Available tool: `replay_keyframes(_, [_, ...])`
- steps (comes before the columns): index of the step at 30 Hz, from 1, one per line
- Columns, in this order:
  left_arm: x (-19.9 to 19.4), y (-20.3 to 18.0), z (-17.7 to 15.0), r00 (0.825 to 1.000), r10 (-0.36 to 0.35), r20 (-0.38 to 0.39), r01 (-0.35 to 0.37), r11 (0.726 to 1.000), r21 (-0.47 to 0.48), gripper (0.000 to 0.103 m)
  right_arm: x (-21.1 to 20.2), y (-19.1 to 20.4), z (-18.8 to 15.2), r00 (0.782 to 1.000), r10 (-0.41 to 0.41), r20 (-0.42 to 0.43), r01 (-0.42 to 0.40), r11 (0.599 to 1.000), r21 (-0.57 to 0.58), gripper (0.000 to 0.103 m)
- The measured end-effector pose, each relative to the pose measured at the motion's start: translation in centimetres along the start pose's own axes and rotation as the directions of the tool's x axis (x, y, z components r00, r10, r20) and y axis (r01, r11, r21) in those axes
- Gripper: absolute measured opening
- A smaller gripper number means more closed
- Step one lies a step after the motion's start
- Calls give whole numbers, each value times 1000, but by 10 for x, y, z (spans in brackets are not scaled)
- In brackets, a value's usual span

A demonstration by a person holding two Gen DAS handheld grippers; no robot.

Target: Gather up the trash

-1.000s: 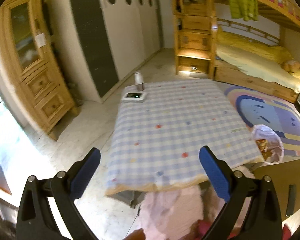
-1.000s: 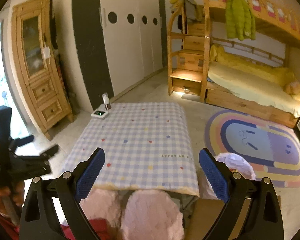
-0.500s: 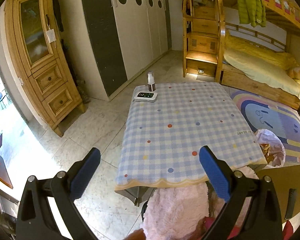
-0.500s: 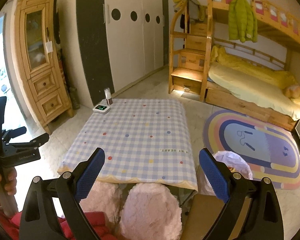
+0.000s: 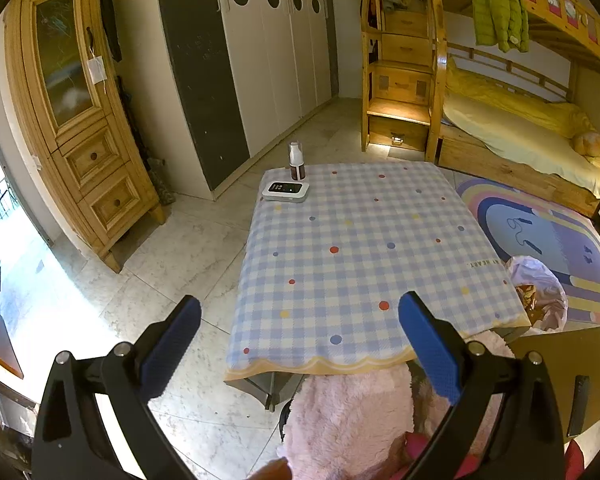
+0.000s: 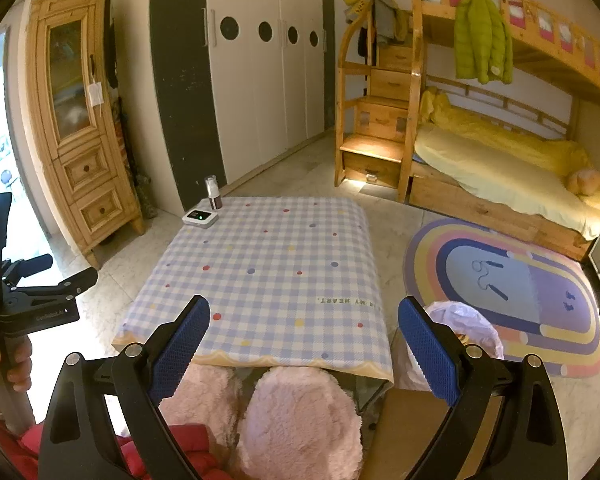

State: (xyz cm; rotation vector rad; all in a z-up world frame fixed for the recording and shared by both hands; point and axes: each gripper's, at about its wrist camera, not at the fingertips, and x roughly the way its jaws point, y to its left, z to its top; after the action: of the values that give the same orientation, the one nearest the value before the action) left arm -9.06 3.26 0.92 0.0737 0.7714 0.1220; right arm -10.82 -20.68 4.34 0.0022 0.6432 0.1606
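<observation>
Apparently idle, both the left gripper (image 5: 298, 346) and right gripper (image 6: 303, 346) hung spread and empty at lower frame, since the trash bag (image 6: 462, 326) at lower right sat beside a table (image 6: 260, 280) showing no litter.

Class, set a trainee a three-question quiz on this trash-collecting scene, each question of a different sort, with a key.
1. True or false: the left tongs hold a wrapper.
2. Which things stand on the table? A) bottle and small device B) plate and cup C) book and lamp
3. Fill in: the trash bag sits on the floor beside the table's ____ edge, seen from the person.

Key: 1 false, both the left and right tongs are open and empty. 2 A. 3 right.
</observation>
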Motion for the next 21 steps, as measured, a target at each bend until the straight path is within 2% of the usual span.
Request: replay_keyframes(21, [0, 0, 0, 1000, -11, -7, 11, 1000, 1, 96, 1, -1, -1, 1000, -4, 1, 4, 1000, 2, 94])
